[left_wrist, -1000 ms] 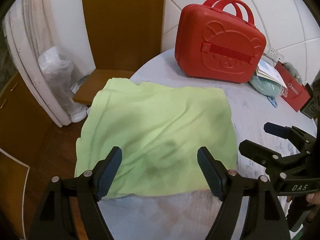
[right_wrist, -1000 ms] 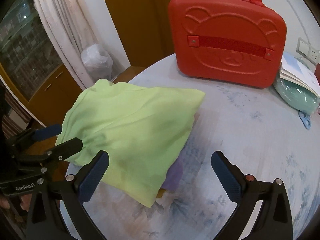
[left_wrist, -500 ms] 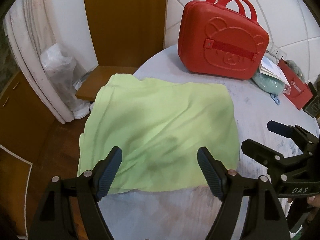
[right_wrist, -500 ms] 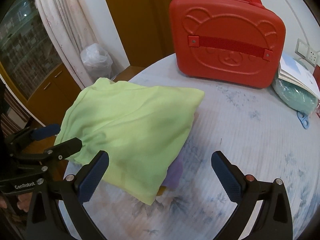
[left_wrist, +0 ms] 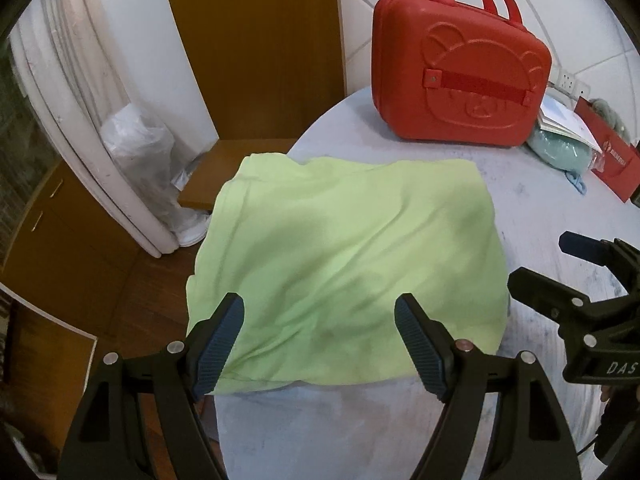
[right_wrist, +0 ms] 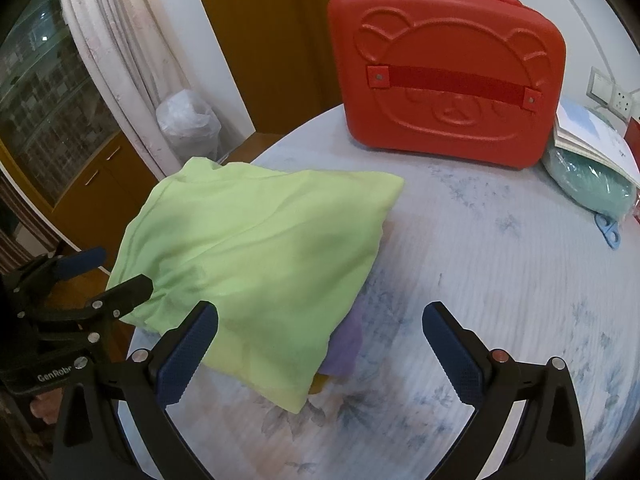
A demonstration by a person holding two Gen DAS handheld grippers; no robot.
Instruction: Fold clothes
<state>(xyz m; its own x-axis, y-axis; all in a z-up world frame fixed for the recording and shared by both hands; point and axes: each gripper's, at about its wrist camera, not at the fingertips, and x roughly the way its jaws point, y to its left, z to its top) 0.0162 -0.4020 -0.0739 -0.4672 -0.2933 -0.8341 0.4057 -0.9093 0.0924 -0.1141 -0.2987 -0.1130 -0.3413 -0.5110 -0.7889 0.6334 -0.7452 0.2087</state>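
On our round table [left_wrist: 400, 432] the green shirt [left_wrist: 348, 256] (folded) lies just past both grippers [left_wrist: 320, 344] [right_wrist: 320, 352], wide open, holding nothing.

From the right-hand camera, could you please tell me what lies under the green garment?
A purple fabric edge and a small yellow bit peek out beneath the green garment at its near corner. How far they reach underneath, and what they are, is covered.

Soft indoor light, fisheye-warped edges
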